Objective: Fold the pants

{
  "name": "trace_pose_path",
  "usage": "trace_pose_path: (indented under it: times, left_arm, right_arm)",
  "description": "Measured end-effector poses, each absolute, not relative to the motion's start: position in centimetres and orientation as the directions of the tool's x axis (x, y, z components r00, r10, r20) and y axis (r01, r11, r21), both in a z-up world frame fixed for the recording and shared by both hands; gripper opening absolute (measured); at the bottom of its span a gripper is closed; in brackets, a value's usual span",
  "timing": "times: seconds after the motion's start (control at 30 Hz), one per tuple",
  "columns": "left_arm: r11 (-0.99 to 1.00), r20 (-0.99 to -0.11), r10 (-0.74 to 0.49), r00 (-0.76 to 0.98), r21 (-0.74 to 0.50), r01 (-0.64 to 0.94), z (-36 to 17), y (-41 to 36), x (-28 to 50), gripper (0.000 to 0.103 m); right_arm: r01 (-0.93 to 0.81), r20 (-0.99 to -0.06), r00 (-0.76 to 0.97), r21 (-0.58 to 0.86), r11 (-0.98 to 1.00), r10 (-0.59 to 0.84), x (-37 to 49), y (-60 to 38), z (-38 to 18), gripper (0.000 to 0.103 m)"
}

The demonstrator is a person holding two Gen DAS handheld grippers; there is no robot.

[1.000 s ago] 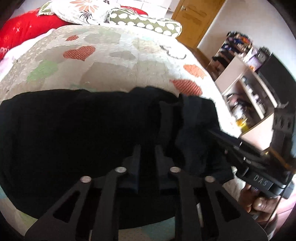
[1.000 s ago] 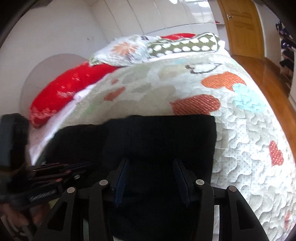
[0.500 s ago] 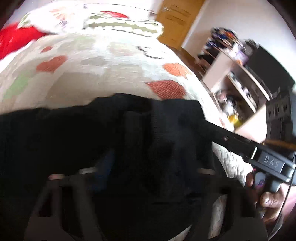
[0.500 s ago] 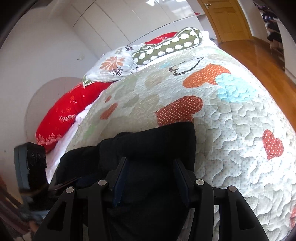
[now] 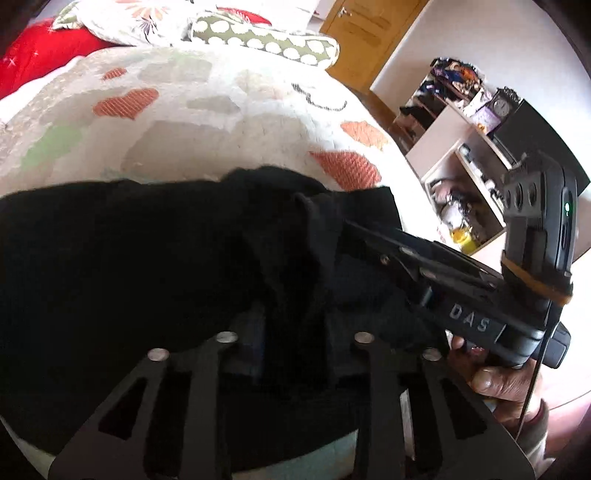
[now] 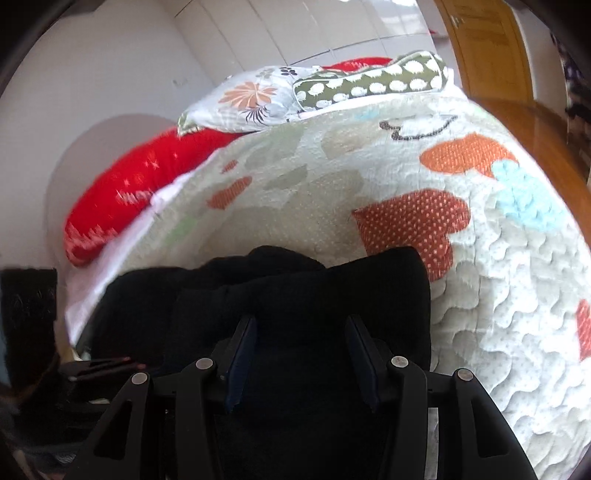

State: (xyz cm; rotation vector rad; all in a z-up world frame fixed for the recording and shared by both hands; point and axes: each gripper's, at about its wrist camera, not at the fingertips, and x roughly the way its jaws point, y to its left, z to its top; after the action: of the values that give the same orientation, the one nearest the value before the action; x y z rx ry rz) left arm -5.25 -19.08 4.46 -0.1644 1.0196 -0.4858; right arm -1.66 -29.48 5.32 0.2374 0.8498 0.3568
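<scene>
Black pants (image 5: 129,266) lie across the near edge of the quilt (image 5: 229,122), a bunched fold at their right end; your left gripper (image 5: 295,332) has just been opening, with a ridge of cloth between its jaws; whether the pads pinch it, I cannot tell. Your right gripper (image 6: 301,350) stands part open, cloth between the jaws, grip unclear; keep both ends level and lay edge on edge. Soft bed; pillows (image 6: 251,99) beyond; cluttered shelves (image 5: 465,155) and a door (image 5: 365,33) at right.

Quilted bed (image 6: 498,295), black pants (image 6: 295,295) (bunched), pillows (image 6: 251,99)
</scene>
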Motion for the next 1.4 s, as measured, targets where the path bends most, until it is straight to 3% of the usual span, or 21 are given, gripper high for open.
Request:
trace_pose_path:
  times: [0.13, 0.3, 0.4, 0.53, 0.7, 0.87, 1.13, 1.4]
  left_arm:
    - [0.902, -0.748, -0.428, 0.508, -0.326, 0.281, 6.0, -16.9, -6.3, 0.051]
    - [0.926, -0.756, -0.378, 0.535, -0.315, 0.21, 6.1, -14.2, -7.3, 0.051]
    - [0.939, -0.77, -0.343, 0.538, -0.29, 0.183, 5.9, -13.3, -8.0, 0.051]
    - [0.96, -0.777, -0.28, 0.564, -0.23, 0.159, 5.8, -12.3, -9.2, 0.051]
    - [0.964, -0.777, -0.261, 0.572, -0.243, 0.109, 5.3, -10.9, -9.6, 0.051]
    - [0.97, -0.781, -0.237, 0.578, -0.228, 0.089, 5.2, -10.6, -10.0, 0.051]
    - [0.979, -0.76, -0.195, 0.62, -0.184, 0.083, 6.5, -9.8, -10.8, 0.051]
    - [0.983, -0.756, -0.161, 0.635, -0.179, 0.036, 7.0, -7.6, -11.7, 0.051]
  right_arm:
    - [-0.202, -0.71, 0.611, 0.289, 0.936, 0.351, -2.8, -29.8, 6.6, 0.048]
    - [-0.3, -0.699, 0.571, 0.31, 0.902, 0.43, -2.3, -27.0, 6.4, 0.048]
    - [-0.341, -0.742, 0.56, 0.2, 0.919, 0.369, -0.6, -23.9, 4.9, 0.049]
    - [-0.34, -0.759, 0.553, 0.171, 0.925, 0.344, -1.1, -23.8, 6.1, 0.049]
    - [-0.328, -0.742, 0.597, 0.121, 0.937, 0.305, -5.8, -26.5, 7.6, 0.049]
    - [-0.292, -0.777, 0.557, 0.146, 0.945, 0.293, -7.5, -28.0, 4.1, 0.049]
    - [-0.346, -0.76, 0.566, 0.133, 0.929, 0.319, -7.7, -26.3, 7.3, 0.049]
    - [-0.371, -0.759, 0.555, 0.14, 0.918, 0.34, -3.6, -22.6, 7.1, 0.049]
